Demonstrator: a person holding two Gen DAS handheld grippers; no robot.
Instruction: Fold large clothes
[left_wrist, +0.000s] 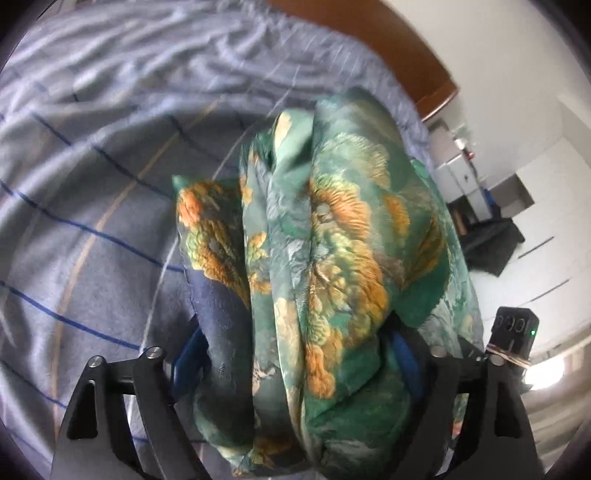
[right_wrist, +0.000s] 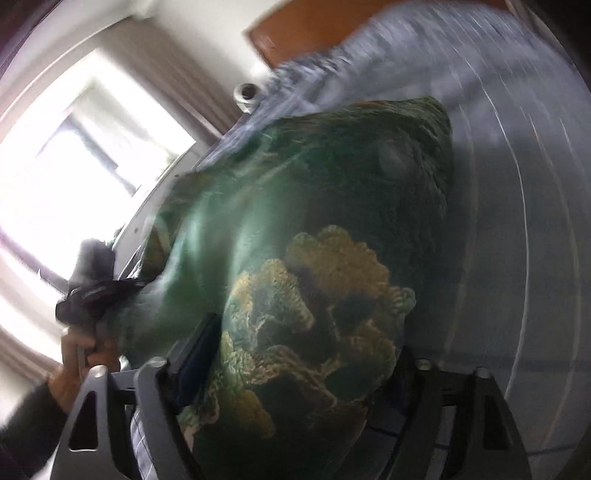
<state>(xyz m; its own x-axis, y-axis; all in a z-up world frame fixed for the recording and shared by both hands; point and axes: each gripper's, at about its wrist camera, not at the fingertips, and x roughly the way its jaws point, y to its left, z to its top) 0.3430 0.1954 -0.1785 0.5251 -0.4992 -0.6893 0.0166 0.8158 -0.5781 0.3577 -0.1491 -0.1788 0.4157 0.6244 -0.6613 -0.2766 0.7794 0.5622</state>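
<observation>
A green silky garment (left_wrist: 325, 240) with orange and yellow flower prints is bunched in thick folds, with a dark navy lining showing at its lower left. My left gripper (left_wrist: 295, 354) is shut on the bundle and holds it above the bed. In the right wrist view the same garment (right_wrist: 295, 258) fills the middle, stretched smooth. My right gripper (right_wrist: 295, 373) is shut on it; the cloth hides the fingertips. The other gripper and the hand that holds it (right_wrist: 85, 332) show at the left edge.
A grey-blue bedsheet (left_wrist: 92, 184) with blue and tan lines lies wrinkled beneath. A brown wooden headboard (left_wrist: 369, 40) stands behind it. A bright window with curtains (right_wrist: 74, 166) is at the left. White cabinets and dark bags (left_wrist: 491, 229) stand at the right.
</observation>
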